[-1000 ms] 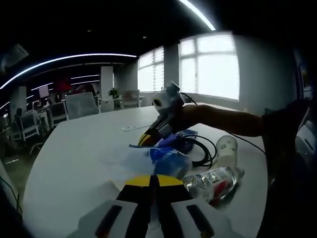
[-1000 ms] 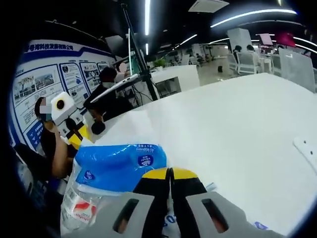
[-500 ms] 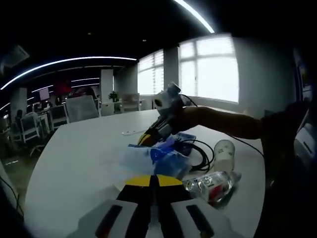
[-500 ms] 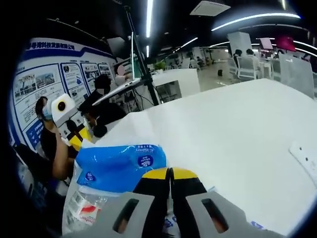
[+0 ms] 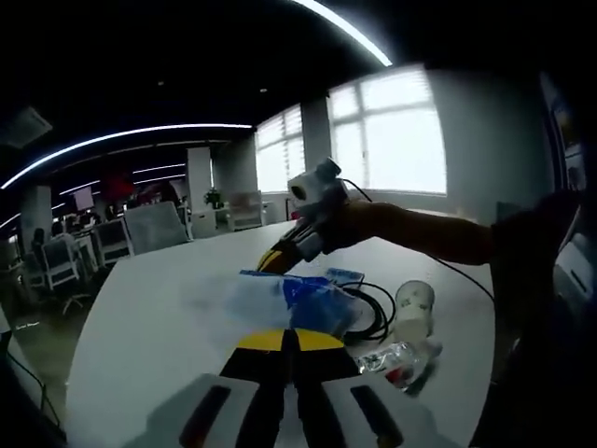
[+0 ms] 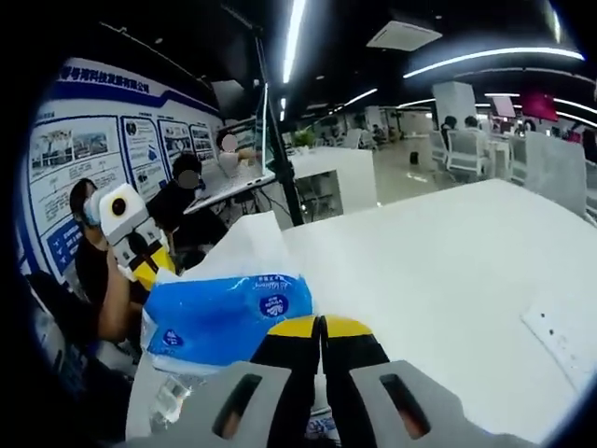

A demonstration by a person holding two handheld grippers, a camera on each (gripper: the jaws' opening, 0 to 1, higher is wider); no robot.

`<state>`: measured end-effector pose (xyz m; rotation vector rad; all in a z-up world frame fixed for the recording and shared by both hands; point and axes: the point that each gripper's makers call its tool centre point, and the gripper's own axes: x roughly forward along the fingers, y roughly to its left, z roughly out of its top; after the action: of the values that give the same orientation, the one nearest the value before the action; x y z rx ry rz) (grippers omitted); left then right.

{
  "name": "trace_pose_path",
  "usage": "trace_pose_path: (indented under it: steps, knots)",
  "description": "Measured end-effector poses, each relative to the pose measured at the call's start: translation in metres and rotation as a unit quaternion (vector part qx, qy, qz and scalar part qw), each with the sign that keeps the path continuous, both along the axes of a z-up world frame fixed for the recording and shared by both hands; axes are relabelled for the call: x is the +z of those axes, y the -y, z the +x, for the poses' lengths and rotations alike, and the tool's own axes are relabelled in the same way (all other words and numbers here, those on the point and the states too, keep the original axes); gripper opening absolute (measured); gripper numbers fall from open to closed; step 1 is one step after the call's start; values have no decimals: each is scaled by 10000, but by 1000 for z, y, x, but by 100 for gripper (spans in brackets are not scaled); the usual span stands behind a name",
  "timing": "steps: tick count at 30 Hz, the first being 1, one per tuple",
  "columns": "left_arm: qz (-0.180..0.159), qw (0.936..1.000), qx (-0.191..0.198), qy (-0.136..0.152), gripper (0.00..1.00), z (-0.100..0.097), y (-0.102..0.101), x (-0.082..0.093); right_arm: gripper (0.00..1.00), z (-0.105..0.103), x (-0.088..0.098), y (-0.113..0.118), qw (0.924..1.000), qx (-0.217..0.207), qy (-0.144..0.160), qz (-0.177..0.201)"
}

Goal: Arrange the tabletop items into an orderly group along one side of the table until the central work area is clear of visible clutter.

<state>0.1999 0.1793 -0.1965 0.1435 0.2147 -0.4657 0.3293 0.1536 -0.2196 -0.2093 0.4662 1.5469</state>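
Left claw [image 5: 290, 338] hovering low over the white worktop [image 5: 159, 289], yellow-tipped jaws pressed together on nothing. Right claw [image 6: 322, 326] reaching in from the right of the left gripper view on an orange-sleeved arm [image 5: 420, 231], tilting down toward the clutter; jaws likewise meeting tip to tip in its own view, with whether anything is pinched between them not being clear.

Blue-and-white plastic pack [image 6: 224, 313] lying just beside the right claw's tips, its film wrinkling and catching glare; white printing on a round blue badge, too small for reading. Same pack [image 5: 280, 297] sitting mid-worktop in the left gripper view, touching a coiled black cable [image 5: 378, 313]. Paper cup [image 5: 411, 308] standing upright just right of the cable. Clear water bottle [image 5: 396, 359] lying on its side near the cup, red-and-white label showing, lettering blurred.

White power strip [image 6: 564, 331] resting well apart on the worktop.
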Motion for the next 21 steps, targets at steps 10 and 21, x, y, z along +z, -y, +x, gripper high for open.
trace_pose_path:
  steps: [10, 21]
  knots:
    - [116, 9996, -49, 235, 0, -7, 9, 26, 0, -3, 35, 9, 9995, -37, 253, 200]
    - [187, 9992, -50, 348, 0, -13, 14, 37, 0, 0, 47, 12, 9990, -33, 355, 251]
